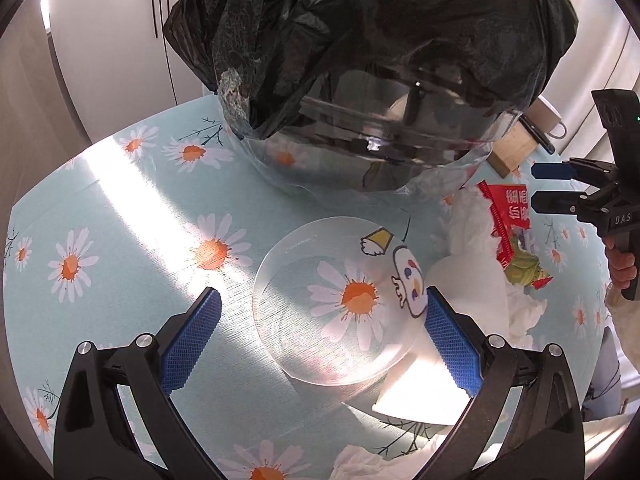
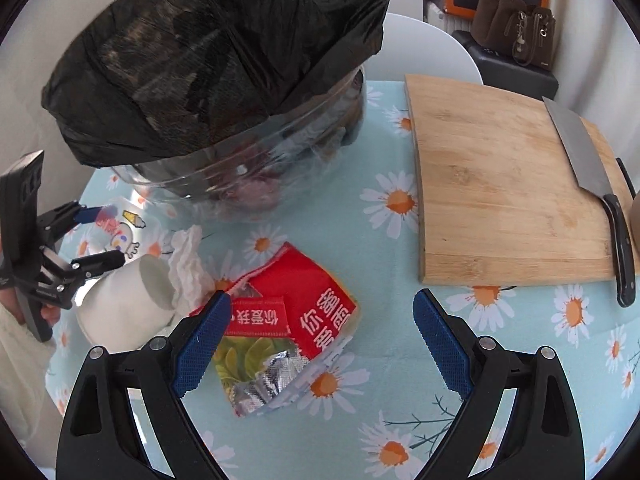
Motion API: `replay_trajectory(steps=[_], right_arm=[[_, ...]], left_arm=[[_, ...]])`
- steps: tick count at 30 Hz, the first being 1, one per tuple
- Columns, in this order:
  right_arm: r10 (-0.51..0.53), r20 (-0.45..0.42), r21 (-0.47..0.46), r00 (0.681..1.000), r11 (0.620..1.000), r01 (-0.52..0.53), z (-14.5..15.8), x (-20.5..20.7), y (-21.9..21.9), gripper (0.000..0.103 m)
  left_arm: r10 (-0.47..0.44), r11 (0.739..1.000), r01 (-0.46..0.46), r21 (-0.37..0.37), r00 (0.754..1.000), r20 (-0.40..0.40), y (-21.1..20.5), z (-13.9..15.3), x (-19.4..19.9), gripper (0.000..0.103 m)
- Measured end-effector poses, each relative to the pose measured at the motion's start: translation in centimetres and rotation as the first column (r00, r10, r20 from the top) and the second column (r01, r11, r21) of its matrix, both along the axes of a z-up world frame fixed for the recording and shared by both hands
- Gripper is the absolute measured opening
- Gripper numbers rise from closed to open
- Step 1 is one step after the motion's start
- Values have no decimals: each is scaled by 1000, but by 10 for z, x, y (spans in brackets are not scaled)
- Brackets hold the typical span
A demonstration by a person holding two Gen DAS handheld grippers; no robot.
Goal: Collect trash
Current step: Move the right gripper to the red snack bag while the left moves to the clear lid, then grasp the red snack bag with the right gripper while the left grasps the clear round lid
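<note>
A clear round plastic lid (image 1: 336, 304) with a cartoon print lies flat on the daisy tablecloth (image 1: 120, 208). My left gripper (image 1: 322, 340) is open, one finger on either side of the lid. Right of the lid a white paper cup (image 1: 464, 284) lies on its side, with crumpled tissue (image 1: 476, 216) behind it. A torn red snack wrapper (image 2: 280, 328) lies between the fingers of my open right gripper (image 2: 322, 344), close to its left finger. A clear bin lined with a black trash bag (image 2: 220, 80) stands behind. Each gripper also shows in the other's view: the right gripper (image 1: 536, 186) and the left gripper (image 2: 98, 238).
A bamboo cutting board (image 2: 508, 184) with a cleaver (image 2: 588, 184) on it fills the table's right side. More tissue (image 1: 360, 460) lies at the near edge. A white chair back (image 2: 424, 40) and a brown handbag (image 2: 516, 28) are beyond the table.
</note>
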State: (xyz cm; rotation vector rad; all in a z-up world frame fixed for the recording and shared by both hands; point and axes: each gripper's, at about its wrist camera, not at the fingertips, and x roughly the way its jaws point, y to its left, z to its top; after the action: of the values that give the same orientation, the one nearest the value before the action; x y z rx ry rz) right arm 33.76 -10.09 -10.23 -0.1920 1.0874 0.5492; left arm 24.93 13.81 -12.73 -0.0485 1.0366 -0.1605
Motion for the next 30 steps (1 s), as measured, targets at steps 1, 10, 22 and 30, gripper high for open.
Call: replay_trajectory(steps=[1,10,22,30], right_arm=[[-2,-2,-13,1000,1000,2,-6,3,2,87],[18,27,-123,999,992,-14,-46,3,27,96],[40,66,-100,997,994,-33,-46,-3,26,97],[9,72,-105,997,994,-1,-47,-3,25,95]], left_arm=[[8,1000,-8,12,1000,-9,0,-5,2,97],[91,995,-87,-50,993,80,5,-22,11,98],[97,995,-97,-6,995,-8,-5,-23,33,98],[141,989,-136,51,985,-104,-18,-22,59,98]])
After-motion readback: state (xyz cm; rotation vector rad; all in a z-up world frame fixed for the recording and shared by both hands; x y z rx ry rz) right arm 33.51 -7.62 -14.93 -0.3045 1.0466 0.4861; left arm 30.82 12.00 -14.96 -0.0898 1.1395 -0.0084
